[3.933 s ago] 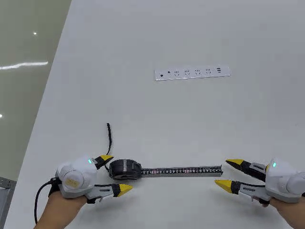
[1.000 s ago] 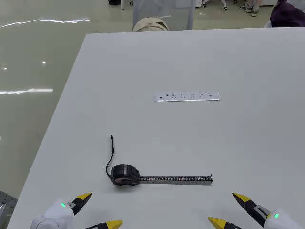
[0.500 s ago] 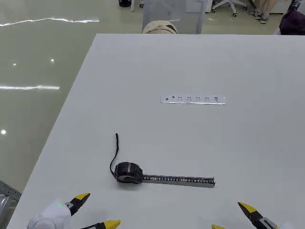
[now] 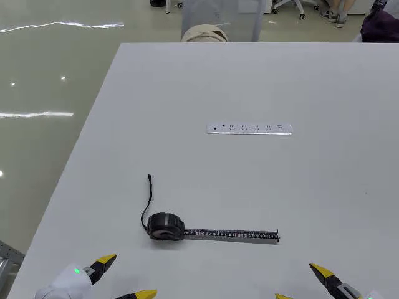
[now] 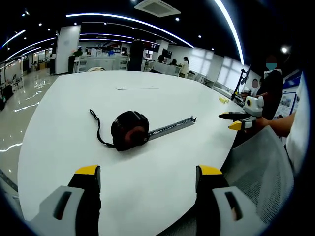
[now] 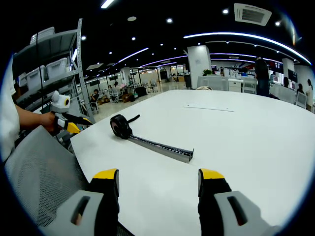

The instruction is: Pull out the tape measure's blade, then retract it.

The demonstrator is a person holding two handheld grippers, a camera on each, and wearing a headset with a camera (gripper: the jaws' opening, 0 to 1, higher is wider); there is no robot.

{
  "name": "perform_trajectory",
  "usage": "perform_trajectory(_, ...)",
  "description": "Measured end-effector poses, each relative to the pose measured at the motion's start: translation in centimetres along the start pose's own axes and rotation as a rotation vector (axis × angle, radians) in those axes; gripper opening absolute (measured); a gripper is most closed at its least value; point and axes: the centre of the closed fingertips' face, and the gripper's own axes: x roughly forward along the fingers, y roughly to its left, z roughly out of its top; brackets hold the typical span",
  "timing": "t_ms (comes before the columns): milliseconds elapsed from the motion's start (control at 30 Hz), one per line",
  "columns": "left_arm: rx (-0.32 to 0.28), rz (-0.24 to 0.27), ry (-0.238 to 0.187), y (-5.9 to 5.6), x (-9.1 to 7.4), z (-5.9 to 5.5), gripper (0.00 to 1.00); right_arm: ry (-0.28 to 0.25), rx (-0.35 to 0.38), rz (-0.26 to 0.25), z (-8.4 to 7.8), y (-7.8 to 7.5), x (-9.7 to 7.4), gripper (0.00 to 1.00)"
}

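Observation:
A black tape measure (image 4: 165, 226) lies on the white table (image 4: 249, 81), its blade (image 4: 230, 235) drawn out to the right and lying flat, its black wrist strap (image 4: 148, 199) trailing away. In the left gripper view the tape measure (image 5: 130, 130) sits ahead of the left gripper (image 5: 147, 177), which is open and holds nothing. The right gripper view has the blade's hooked end (image 6: 187, 156) ahead of the open, empty right gripper (image 6: 157, 182). Both grippers sit near the table's front edge: left gripper (image 4: 121, 277), right gripper (image 4: 302, 283).
A white power strip (image 4: 249, 129) lies flat mid-table beyond the tape measure. The table's left edge borders a glossy floor (image 4: 37, 93). Chairs and a person (image 4: 380, 22) are past the far edge. Shelving (image 6: 49, 59) stands beside the right gripper view's table.
Both grippers have let go of the tape measure and drawn back toward the front edge. The blade stays pulled out on the table. The head camera has tilted up.

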Motion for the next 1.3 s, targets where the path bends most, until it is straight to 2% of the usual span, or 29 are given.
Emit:
perform_trajectory(533, 0.006, 0.009, 0.009, -0.2, 0.5, 1.2, 0.78, -0.007, 0.014, 0.014, -0.1, -0.4, 0.2, 0.65)
perform_trajectory(633, 0.008, 0.016, 0.017, 0.0, 0.6, 1.0, 0.78, -0.003, 0.005, 0.019, -0.1, -0.4, 0.3, 0.65)
perform_trajectory(767, 0.000, 0.028, 0.005, 0.1, 0.3, 1.4, 0.78, 0.002, 0.001, 0.024, 0.0, -0.5, 0.4, 0.65)
perform_trajectory(967, -0.019, 0.030, 0.016, 0.3, 0.3, 1.2, 0.78, 0.004, 0.004, 0.027, 0.1, -0.4, 0.3, 0.64)
perform_trajectory(1167, -0.027, 0.036, 0.010, 0.4, 0.6, 1.7, 0.78, 0.011, -0.004, 0.037, 0.1, -0.4, 0.4, 0.64)
perform_trajectory(1300, -0.042, 0.040, 0.020, 0.4, 0.8, 1.7, 0.78, 0.012, -0.002, 0.041, 0.1, -0.6, 0.5, 0.64)
